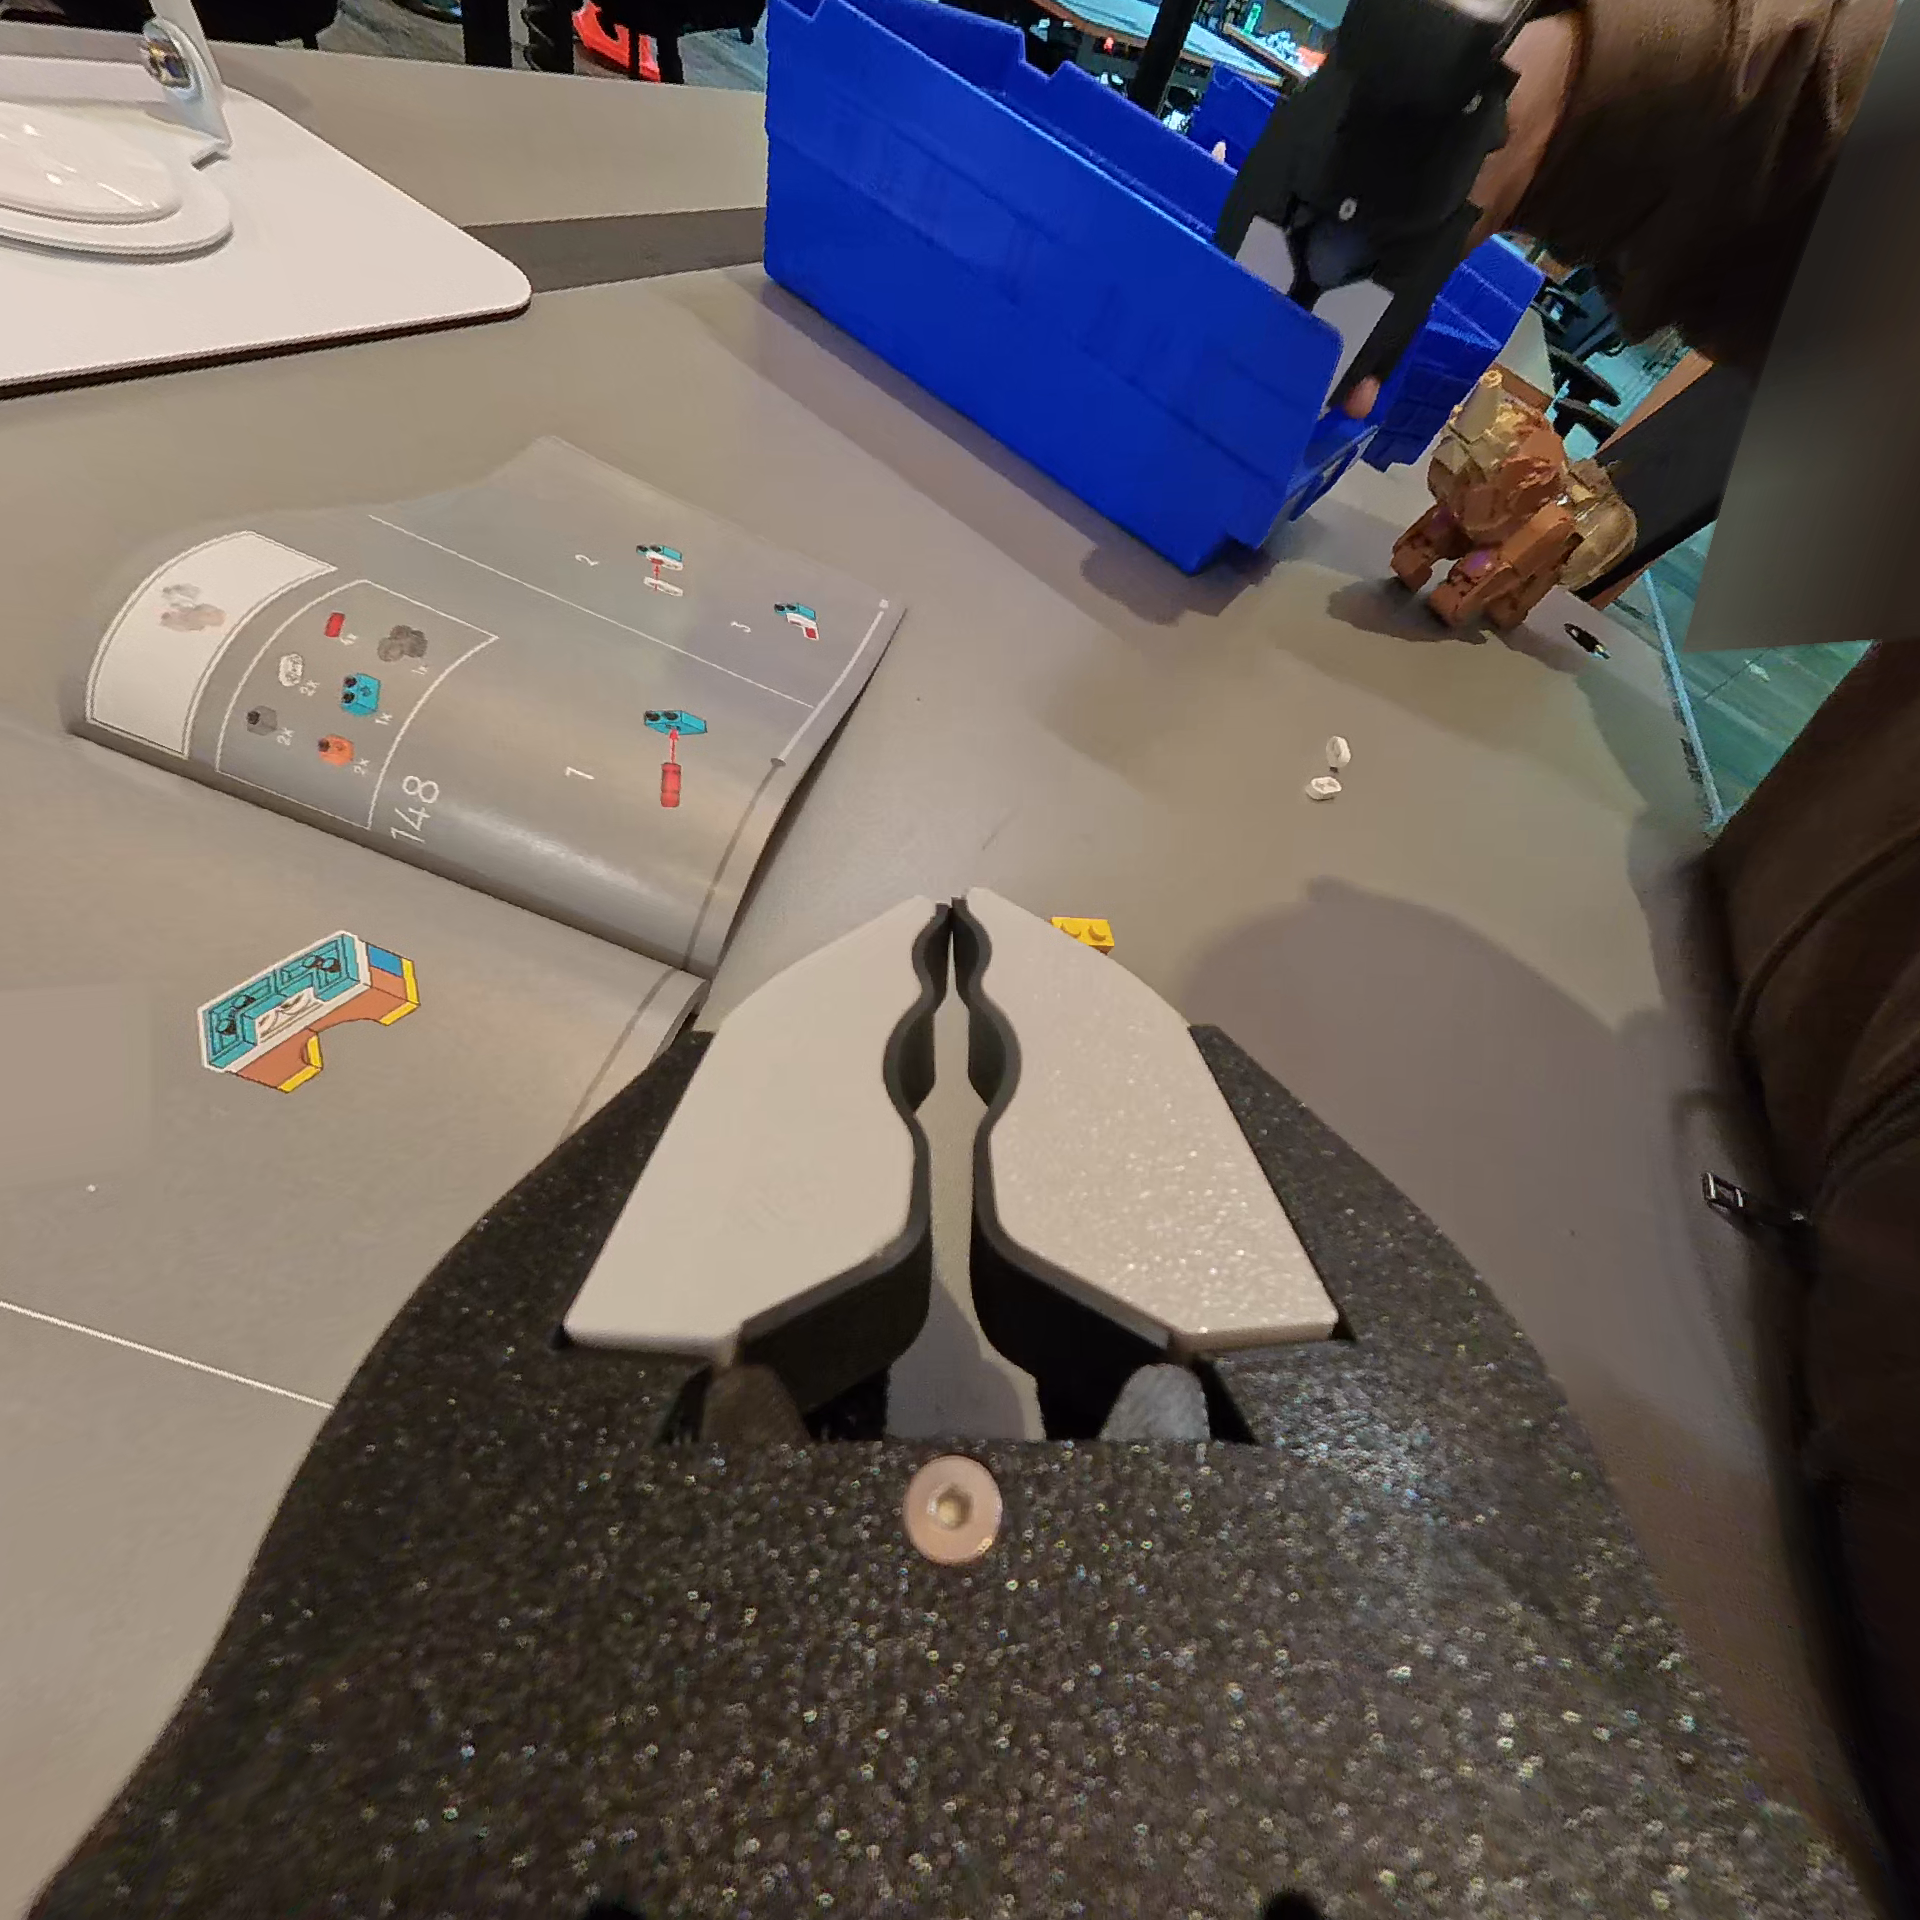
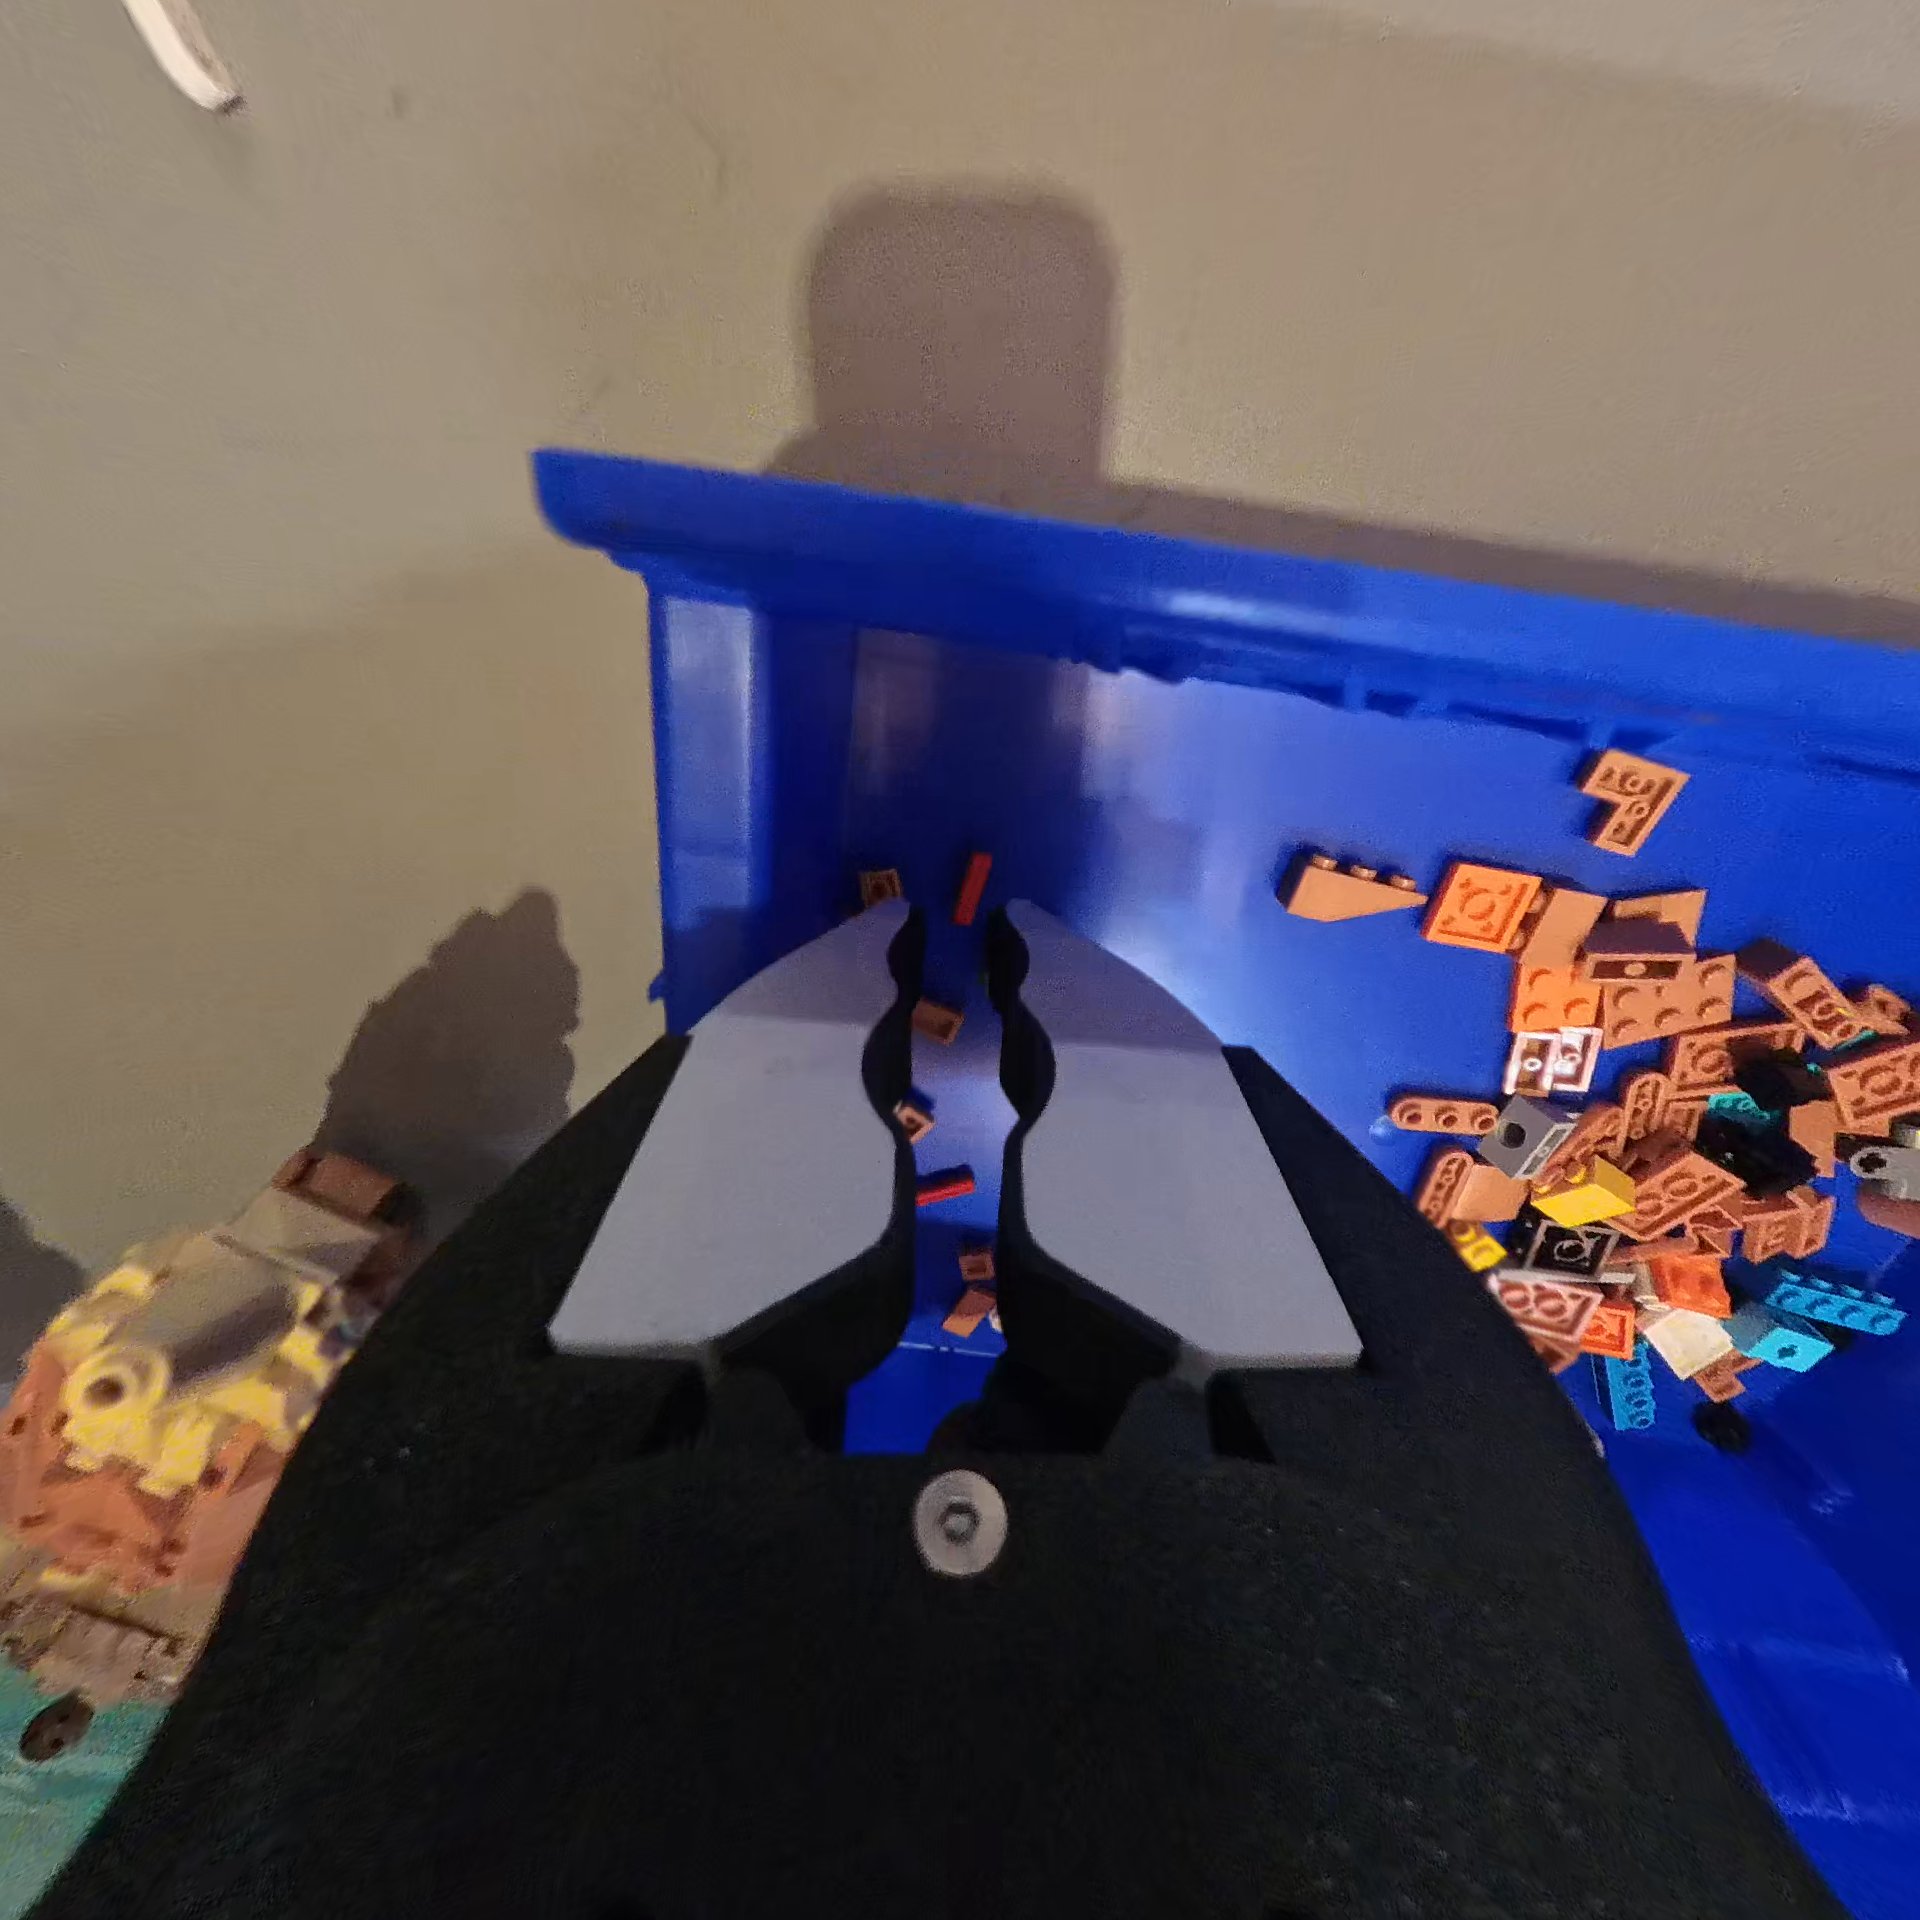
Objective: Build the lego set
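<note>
While parts-hunting: right gripper (image 2: 948,920) is hovering, narrowly parted, over blue bin (image 2: 1195,603), perhaps targeting red piece (image 2: 972,888).
Left gripper (image 1: 952,906): idling, pinched together, empty.
Next: descending squarely.

Left wrist view low over the grey table (image 1: 1143,727), facing forward toward the blue bin (image 1: 1039,312) well ahead, right wrist view close above that bin (image 2: 1247,623), looking steeply down inside, both sharing bin and brown lego figure (image 1: 1496,530).

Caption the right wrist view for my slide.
Right gripper, slightly open and empty, reaches into the blue bin over scattered bricks.
</note>
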